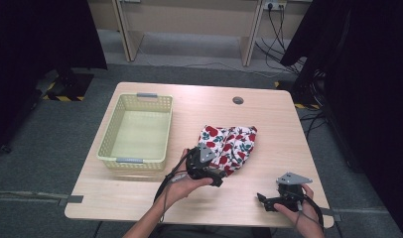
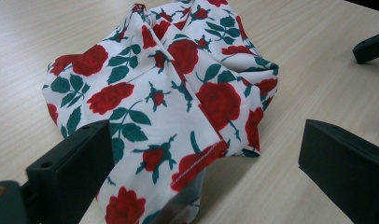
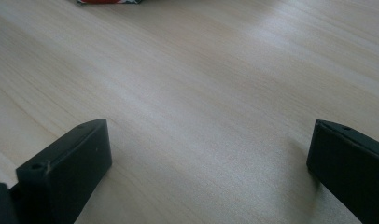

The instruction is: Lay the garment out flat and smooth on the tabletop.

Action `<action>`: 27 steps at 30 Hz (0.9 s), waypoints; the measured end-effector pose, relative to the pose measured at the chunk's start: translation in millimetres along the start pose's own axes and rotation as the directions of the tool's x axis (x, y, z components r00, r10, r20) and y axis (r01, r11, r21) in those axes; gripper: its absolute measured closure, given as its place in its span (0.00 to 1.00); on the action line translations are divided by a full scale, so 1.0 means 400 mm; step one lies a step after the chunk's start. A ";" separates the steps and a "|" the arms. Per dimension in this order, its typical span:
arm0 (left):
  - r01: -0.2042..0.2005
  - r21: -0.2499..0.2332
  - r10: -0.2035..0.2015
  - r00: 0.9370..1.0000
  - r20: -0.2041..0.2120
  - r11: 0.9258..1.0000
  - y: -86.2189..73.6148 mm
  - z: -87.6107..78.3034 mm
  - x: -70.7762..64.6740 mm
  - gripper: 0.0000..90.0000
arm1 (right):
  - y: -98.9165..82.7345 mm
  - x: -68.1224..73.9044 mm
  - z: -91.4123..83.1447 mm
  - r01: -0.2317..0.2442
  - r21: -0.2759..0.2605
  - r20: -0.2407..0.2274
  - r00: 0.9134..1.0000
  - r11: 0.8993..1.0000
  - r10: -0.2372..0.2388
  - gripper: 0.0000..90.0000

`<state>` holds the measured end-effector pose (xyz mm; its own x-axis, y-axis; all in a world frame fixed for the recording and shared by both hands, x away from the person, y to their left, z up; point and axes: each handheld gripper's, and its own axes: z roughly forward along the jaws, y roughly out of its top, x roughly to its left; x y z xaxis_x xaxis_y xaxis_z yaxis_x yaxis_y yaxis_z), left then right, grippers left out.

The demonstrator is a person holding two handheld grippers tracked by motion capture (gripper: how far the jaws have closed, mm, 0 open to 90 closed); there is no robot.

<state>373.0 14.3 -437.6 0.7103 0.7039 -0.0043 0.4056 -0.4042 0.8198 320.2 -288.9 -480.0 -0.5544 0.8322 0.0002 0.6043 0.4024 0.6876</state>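
Nearest, right gripper held low over bare table at the front right, jaws wide apart. Further in, left gripper at the near edge of the rose-print cloth, jaws spread, gripping nothing. Cloth crumpled mid-table: white, red roses, green leaves, stitched hem. Beyond, left, pale yellow basket.

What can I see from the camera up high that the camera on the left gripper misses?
High view alone: the yellow basket left of the rose-print cloth, both hands, the left gripper at the cloth's near edge. Left gripper view alone: the cloth's folds and stitched hem between its open jaws. Both share the cloth, the wooden table and the right gripper.
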 end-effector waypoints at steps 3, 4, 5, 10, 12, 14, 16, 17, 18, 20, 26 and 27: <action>-0.003 0.004 0.003 1.000 -0.006 1.000 0.010 0.012 0.002 0.03 | 0.000 0.000 0.000 0.000 0.000 0.000 1.000 1.000 0.000 0.00; 0.001 0.003 -0.001 1.000 -0.006 1.000 0.013 0.017 0.003 0.03 | 0.000 0.000 0.000 0.000 0.000 0.000 1.000 1.000 0.000 0.00; 0.003 0.007 -0.003 1.000 -0.007 1.000 0.017 0.023 0.005 0.03 | 0.000 0.000 0.000 0.000 0.000 0.000 1.000 1.000 0.000 0.00; 0.008 0.009 -0.008 1.000 -0.013 1.000 0.031 0.038 0.011 0.03 | 0.000 0.000 0.000 0.000 0.001 -0.001 1.000 1.000 0.000 0.00; 0.011 0.006 -0.011 1.000 -0.012 1.000 0.032 0.040 0.012 0.03 | 0.000 0.000 0.000 0.000 0.000 0.000 1.000 1.000 0.000 0.00; 0.009 0.008 -0.009 1.000 -0.019 1.000 0.038 0.048 0.019 0.03 | 0.000 0.000 0.000 0.000 0.001 0.000 1.000 1.000 0.000 0.00; 0.018 0.005 -0.018 1.000 -0.023 1.000 0.039 0.053 0.022 0.03 | 0.000 0.000 0.000 0.000 0.001 -0.001 1.000 1.000 0.000 0.00; 0.026 0.002 -0.026 0.999 -0.027 1.000 0.042 0.059 0.026 0.03 | 0.000 0.000 0.000 0.000 0.000 -0.001 1.000 1.000 0.000 0.00; 0.027 0.003 -0.027 0.999 -0.029 1.000 0.043 0.063 0.027 0.04 | 0.000 0.000 0.000 0.000 0.000 -0.001 1.000 1.000 0.000 0.00; 0.021 0.008 -0.021 0.999 -0.028 1.000 0.047 0.073 0.026 0.05 | 0.000 0.000 0.000 0.000 0.001 -0.001 1.000 1.000 0.000 0.00; 0.015 0.022 -0.014 1.000 -0.023 1.000 0.057 0.102 0.014 0.06 | 0.000 0.000 0.000 0.001 0.000 -0.001 1.000 1.000 -0.001 0.00; 0.010 0.024 -0.010 1.000 -0.026 1.000 0.058 0.107 0.013 0.06 | 0.000 0.000 0.000 0.000 0.001 -0.001 1.000 1.000 0.000 0.00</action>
<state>410.6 -16.4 -442.9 0.6912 0.7227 0.0023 0.4267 -0.4108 0.8057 320.2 -289.0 -479.9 -0.5551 0.8318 0.0005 0.6044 0.4030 0.6872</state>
